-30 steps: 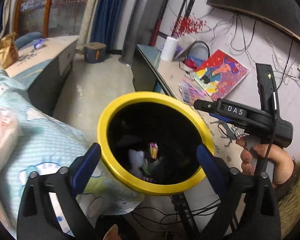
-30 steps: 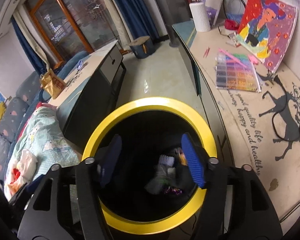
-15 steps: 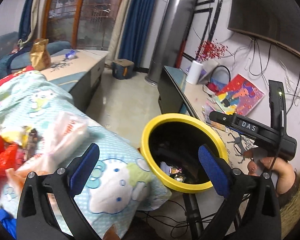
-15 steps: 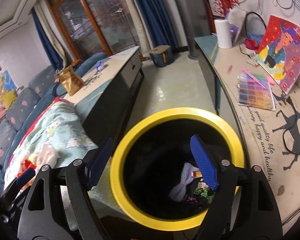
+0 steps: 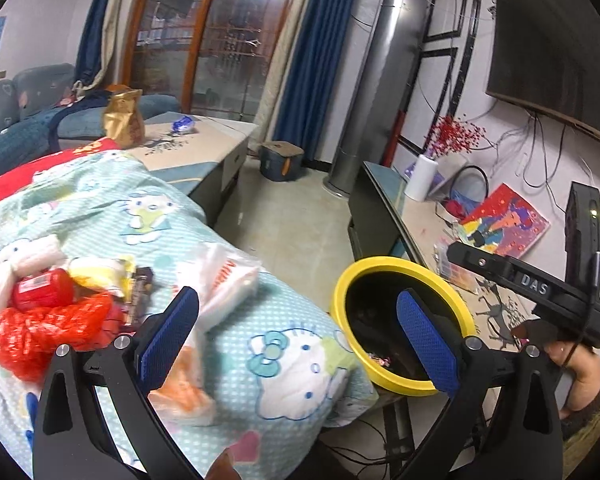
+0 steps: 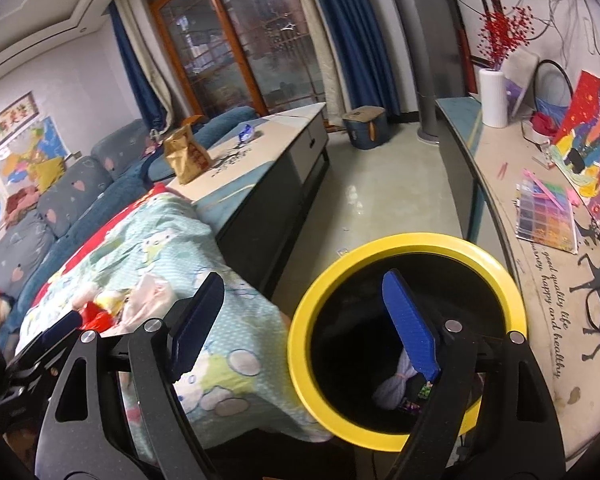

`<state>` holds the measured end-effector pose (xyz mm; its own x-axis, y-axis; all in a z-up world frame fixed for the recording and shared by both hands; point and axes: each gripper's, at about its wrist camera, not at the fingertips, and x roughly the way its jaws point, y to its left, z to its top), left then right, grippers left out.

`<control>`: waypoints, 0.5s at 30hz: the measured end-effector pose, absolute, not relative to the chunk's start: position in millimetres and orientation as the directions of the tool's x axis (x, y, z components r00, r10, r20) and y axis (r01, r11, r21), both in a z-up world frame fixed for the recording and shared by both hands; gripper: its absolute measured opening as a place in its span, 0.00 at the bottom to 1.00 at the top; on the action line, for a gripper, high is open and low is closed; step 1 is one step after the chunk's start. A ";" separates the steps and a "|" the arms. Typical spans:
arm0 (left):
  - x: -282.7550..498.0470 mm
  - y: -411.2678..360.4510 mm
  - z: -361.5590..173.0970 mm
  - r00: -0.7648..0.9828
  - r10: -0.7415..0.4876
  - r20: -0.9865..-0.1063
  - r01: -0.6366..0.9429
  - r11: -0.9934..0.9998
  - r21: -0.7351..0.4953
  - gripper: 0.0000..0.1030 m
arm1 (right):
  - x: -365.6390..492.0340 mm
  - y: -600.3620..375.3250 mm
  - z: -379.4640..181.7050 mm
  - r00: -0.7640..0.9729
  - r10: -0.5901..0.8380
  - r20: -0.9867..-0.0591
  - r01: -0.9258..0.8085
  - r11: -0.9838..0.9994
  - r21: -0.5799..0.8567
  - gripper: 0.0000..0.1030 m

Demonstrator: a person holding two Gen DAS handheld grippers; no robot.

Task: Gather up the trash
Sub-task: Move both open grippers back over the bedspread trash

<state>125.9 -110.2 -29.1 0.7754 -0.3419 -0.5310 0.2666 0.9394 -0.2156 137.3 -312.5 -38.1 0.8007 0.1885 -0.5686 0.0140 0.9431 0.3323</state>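
On the left, a heap of trash lies on the patterned quilt (image 5: 148, 216): a red mesh bag (image 5: 48, 332), a red packet (image 5: 42, 288), a dark wrapper (image 5: 140, 288) and a white plastic bag (image 5: 224, 280), all touching or just beside one another. The left gripper (image 5: 296, 320) hangs above the quilt's edge, jaws spread wide, nothing between them. To the right, just beside the quilt, stands the yellow-rimmed bin (image 5: 396, 266), holding a pale knotted bag (image 6: 396, 384) and small wrappers at its bottom. The right gripper (image 6: 304, 320) hovers over the near rim of the bin; its jaws have just been opening and stand released, empty. Further right, a colourful painting (image 6: 592, 148) leans on the long counter (image 6: 548, 280).
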 end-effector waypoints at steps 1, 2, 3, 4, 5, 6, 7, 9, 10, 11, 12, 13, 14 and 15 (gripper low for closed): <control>124.8 -105.0 -28.1 0.782 -0.332 -0.528 0.255 0.943 -0.216 0.94 | 136.6 -309.3 -37.6 0.800 0.195 -0.567 0.007 0.942 0.335 0.71; 124.7 -100.8 -27.3 0.786 -0.326 -0.526 0.246 0.945 -0.217 0.94 | 136.0 -305.9 -36.8 0.800 0.202 -0.565 0.000 0.942 0.336 0.71; 124.0 -97.5 -26.9 0.789 -0.320 -0.524 0.240 0.946 -0.217 0.94 | 135.2 -301.3 -36.2 0.798 0.211 -0.564 -0.012 0.942 0.336 0.71; 122.7 -92.5 -26.1 0.795 -0.312 -0.520 0.231 0.949 -0.217 0.94 | 134.8 -296.8 -35.6 0.796 0.220 -0.564 -0.024 0.942 0.333 0.71; 121.7 -87.8 -25.2 0.801 -0.303 -0.516 0.222 0.951 -0.214 0.94 | 133.8 -291.9 -34.9 0.795 0.228 -0.562 -0.036 0.943 0.331 0.71; 121.1 -83.3 -24.2 0.806 -0.293 -0.514 0.212 0.954 -0.212 0.94 | 133.1 -287.8 -34.0 0.794 0.235 -0.561 -0.045 0.943 0.330 0.71; 120.8 -78.8 -23.6 0.810 -0.286 -0.512 0.204 0.956 -0.211 0.94 | 132.7 -282.3 -33.4 0.790 0.246 -0.561 -0.059 0.942 0.329 0.71; 119.8 -71.9 -22.3 0.817 -0.273 -0.509 0.187 0.959 -0.213 0.94 | 131.9 -273.1 -32.7 0.785 0.263 -0.561 -0.082 0.941 0.327 0.71; 119.1 -66.2 -21.6 0.821 -0.263 -0.506 0.176 0.961 -0.214 0.94 | 131.4 -268.0 -32.2 0.782 0.272 -0.561 -0.094 0.941 0.324 0.71; 118.3 -61.8 -21.0 0.826 -0.254 -0.504 0.166 0.963 -0.213 0.94 | 130.4 -265.0 -31.9 0.780 0.278 -0.561 -0.103 0.941 0.324 0.71; 117.8 -59.2 -20.6 0.829 -0.248 -0.501 0.160 0.964 -0.213 0.94 | 129.6 -259.2 -31.7 0.775 0.292 -0.561 -0.118 0.938 0.325 0.71; 117.2 -54.7 -20.0 0.833 -0.238 -0.499 0.150 0.966 -0.211 0.94 | 128.4 -254.5 -31.3 0.771 0.300 -0.561 -0.128 0.937 0.325 0.71; 116.7 -50.2 -19.5 0.836 -0.228 -0.498 0.140 0.968 -0.209 0.94 | 127.2 -250.2 -30.8 0.769 0.306 -0.562 -0.136 0.936 0.324 0.71; 116.2 -45.4 -19.0 0.840 -0.219 -0.496 0.130 0.969 -0.209 0.94 | 126.0 -245.5 -31.0 0.764 0.315 -0.563 -0.148 0.935 0.323 0.71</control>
